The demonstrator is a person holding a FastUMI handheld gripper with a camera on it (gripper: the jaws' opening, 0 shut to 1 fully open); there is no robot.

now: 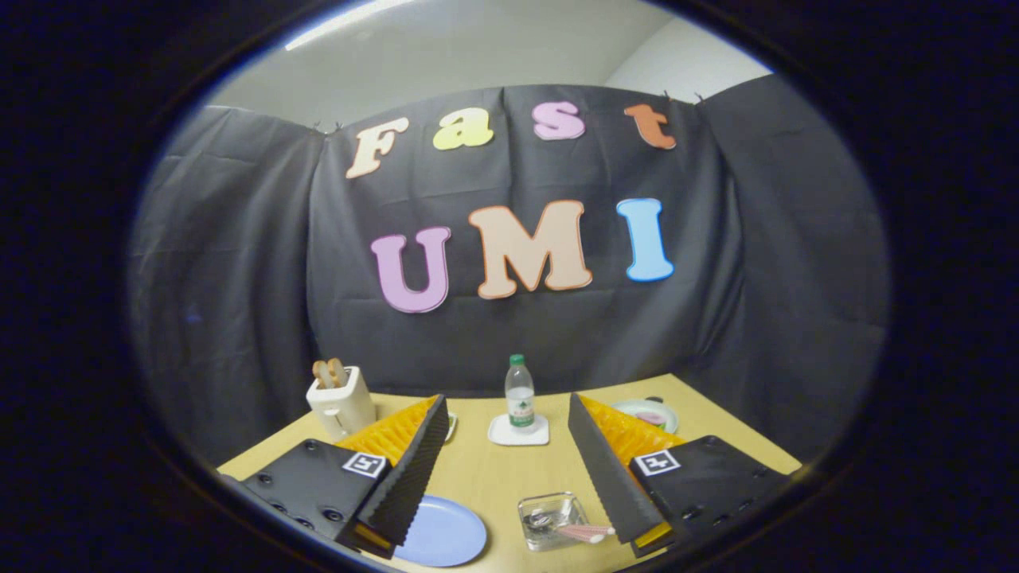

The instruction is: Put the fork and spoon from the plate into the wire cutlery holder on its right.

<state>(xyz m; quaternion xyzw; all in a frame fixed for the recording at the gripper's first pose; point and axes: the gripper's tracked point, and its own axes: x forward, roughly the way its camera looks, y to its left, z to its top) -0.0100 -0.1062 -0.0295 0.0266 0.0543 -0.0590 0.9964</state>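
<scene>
Black cloth (239, 263) hangs in creased panels all round the booth, pinned along its top edge. Above it, pale wall (478, 56) and a bright strip of light (346, 22) overhead. Down below, a light wooden table (509, 477) runs back to meet the cloth.

The table (493, 477) has a light wooden top. On it rest a blue plate (442, 535), a wire cutlery holder (551, 519) just right of the plate with pink-handled cutlery (585, 532) in it, and a white coaster (519, 430) bearing an upright water bottle (520, 394). A white toaster (341, 402) holding bread stands at the far left, and a small dish (649, 415) sits at the far right.
</scene>
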